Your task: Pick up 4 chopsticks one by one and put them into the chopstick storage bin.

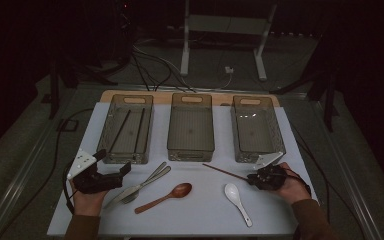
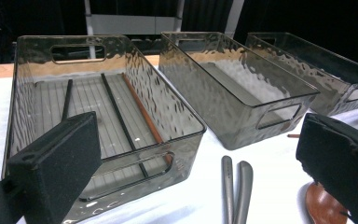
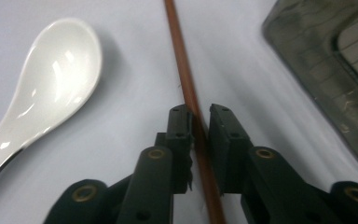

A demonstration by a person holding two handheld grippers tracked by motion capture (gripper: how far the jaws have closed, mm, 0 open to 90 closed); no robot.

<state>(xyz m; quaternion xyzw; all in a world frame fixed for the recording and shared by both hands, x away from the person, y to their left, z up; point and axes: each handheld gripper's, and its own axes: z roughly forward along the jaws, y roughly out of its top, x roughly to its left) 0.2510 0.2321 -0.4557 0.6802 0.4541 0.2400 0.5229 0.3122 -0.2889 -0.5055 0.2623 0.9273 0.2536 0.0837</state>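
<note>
right gripper (image 3: 199, 122) is clamped on the near end of the brown chopstick (image 3: 182, 70) lying on the white table (image 1: 200, 212) — stick runs far-left from it, toward the left bin (image 1: 126, 150) holding the other chopsticks.

The white table (image 1: 190, 210) bore 3 clear bins (image 1: 190, 127) toward 12 o'clock, metal cutlery (image 1: 139, 187) and a wooden spoon (image 1: 165, 197) centrally, a white spoon (image 1: 236, 199) and brown chopstick (image 1: 225, 173) toward 4 o'clock.
</note>
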